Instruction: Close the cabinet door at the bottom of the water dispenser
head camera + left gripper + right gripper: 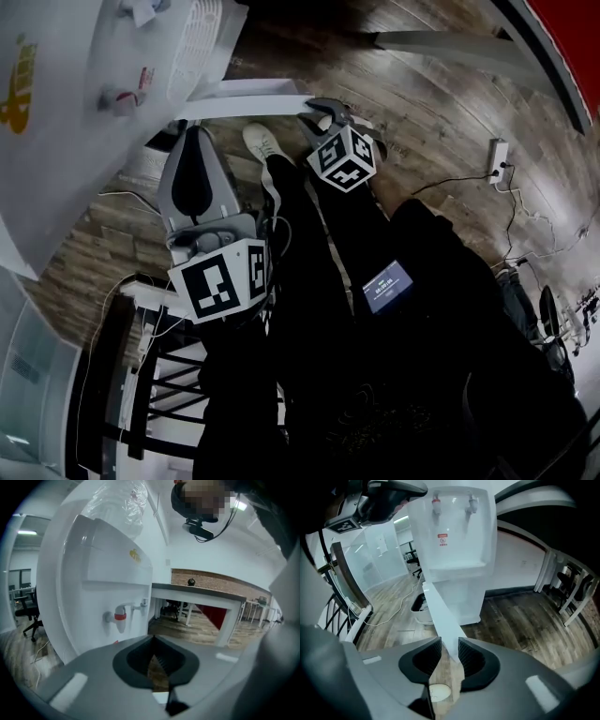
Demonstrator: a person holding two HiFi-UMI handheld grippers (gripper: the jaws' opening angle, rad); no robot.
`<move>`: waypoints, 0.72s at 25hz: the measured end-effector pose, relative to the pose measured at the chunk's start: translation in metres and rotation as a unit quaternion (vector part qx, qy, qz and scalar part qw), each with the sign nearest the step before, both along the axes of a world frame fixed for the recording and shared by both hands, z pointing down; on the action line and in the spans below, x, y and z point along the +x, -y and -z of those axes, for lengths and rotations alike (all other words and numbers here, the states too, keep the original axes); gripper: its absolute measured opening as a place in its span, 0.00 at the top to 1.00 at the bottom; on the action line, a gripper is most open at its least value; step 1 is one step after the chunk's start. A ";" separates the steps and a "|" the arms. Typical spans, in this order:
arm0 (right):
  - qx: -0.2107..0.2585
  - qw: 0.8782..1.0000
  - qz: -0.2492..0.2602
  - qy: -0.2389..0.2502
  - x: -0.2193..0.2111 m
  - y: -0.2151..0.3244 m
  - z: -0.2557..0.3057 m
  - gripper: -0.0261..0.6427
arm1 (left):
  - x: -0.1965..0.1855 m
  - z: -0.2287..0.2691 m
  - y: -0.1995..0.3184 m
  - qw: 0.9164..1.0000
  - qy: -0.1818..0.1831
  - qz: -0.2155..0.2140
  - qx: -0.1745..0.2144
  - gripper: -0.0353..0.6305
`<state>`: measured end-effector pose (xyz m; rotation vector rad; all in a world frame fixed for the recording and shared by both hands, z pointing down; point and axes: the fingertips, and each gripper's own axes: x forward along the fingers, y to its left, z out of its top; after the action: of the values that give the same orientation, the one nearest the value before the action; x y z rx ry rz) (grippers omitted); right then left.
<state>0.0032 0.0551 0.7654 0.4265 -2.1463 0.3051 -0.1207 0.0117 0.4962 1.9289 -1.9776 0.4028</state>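
Right gripper point(449, 643) straddles open cabinet door point(440, 609); water dispenser point(454, 541), cable point(393, 614) beyond.

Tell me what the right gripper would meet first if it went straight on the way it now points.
The white cabinet door: its free edge stands between the open jaws of the right gripper, apparently not pinched. Further along the same line stands the water dispenser, though depth is hard to judge.

1. A dark wooden plank floor point(422, 94) runs through the room.
2. A white power strip point(498, 155) lies on it, with cables trailing away.
3. A white table point(201, 599) stands before a brick wall point(220, 580).
4. A black office chair point(26, 615) sits beneath a ceiling light strip point(27, 532).
5. Glass partitions point(380, 550) line one side.
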 end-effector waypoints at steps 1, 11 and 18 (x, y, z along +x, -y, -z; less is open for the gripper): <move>0.001 1.000 0.003 -0.001 0.001 0.003 0.000 0.80 | 0.000 -0.001 0.000 1.000 -0.002 0.002 0.000 0.94; 0.035 0.999 -0.011 -0.026 -0.018 0.100 -0.003 0.79 | -0.009 -0.015 -0.001 1.000 -0.010 0.018 -0.017 0.94; 0.073 0.997 0.013 -0.015 -0.055 0.186 0.004 0.80 | -0.016 -0.033 -0.002 0.998 -0.010 0.032 -0.047 0.94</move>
<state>-0.0522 -0.1306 0.7618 0.4840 -2.1505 0.1266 -0.1367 0.0136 0.5289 1.8006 -1.9654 0.4486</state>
